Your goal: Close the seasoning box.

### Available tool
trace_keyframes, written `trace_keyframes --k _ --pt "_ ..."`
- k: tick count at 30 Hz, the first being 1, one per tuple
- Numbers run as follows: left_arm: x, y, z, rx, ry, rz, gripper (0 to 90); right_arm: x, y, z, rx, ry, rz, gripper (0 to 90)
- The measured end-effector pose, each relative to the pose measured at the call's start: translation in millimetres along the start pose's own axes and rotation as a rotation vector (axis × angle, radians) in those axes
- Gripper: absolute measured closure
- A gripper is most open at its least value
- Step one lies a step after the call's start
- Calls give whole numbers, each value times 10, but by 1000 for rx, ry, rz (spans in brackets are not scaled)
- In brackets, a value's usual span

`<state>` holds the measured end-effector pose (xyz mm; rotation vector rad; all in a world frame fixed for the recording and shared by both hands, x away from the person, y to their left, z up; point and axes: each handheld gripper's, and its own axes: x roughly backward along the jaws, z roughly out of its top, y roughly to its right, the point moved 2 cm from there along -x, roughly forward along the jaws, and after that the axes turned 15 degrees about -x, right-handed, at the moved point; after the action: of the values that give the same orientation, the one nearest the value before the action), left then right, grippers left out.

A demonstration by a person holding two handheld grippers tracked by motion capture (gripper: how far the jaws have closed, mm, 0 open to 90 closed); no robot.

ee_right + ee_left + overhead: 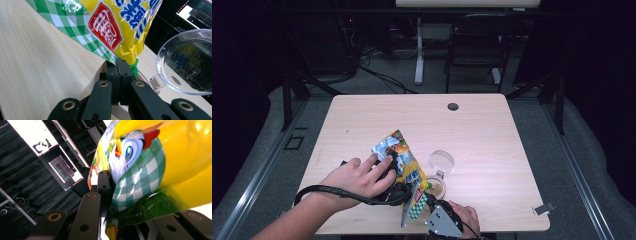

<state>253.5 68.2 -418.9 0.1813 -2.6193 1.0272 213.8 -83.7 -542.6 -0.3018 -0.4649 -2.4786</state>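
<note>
The snack bag [402,160] hangs above the near middle of the worktop [492,130], tilted, its far end up. The left tongs [389,187] are clamped on the bag's side; in the left gripper view a jaw presses into the foil [140,170]. The right tongs [121,68] are pinched together on the bag's lower corner [127,56], near the worktop's near edge.

Risks, as I judge them: the glossy foil could slip from the left tongs if the pull is uneven. A sudden tear at the pinched corner could scatter contents past the tub [437,186] just right of it. The bag could swing and knock the tub's clear hinged lid [441,162].

Count: one bag, one tub with lid, two tongs, one small clip [543,208] at the right near corner.
</note>
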Motion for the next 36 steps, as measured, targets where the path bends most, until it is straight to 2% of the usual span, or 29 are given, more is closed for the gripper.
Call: trace_keyframes --k 12,25,36 --pt "12 -10 -9 -17 -8 10 801 -26 -19 12 5 3 11 899" --pt "33 -47 -2 -10 -6 18 814 -44 -21 21 2 1 18 899" --pt "57 -85 9 -21 -11 21 820 -53 -26 23 -1 3 22 898"
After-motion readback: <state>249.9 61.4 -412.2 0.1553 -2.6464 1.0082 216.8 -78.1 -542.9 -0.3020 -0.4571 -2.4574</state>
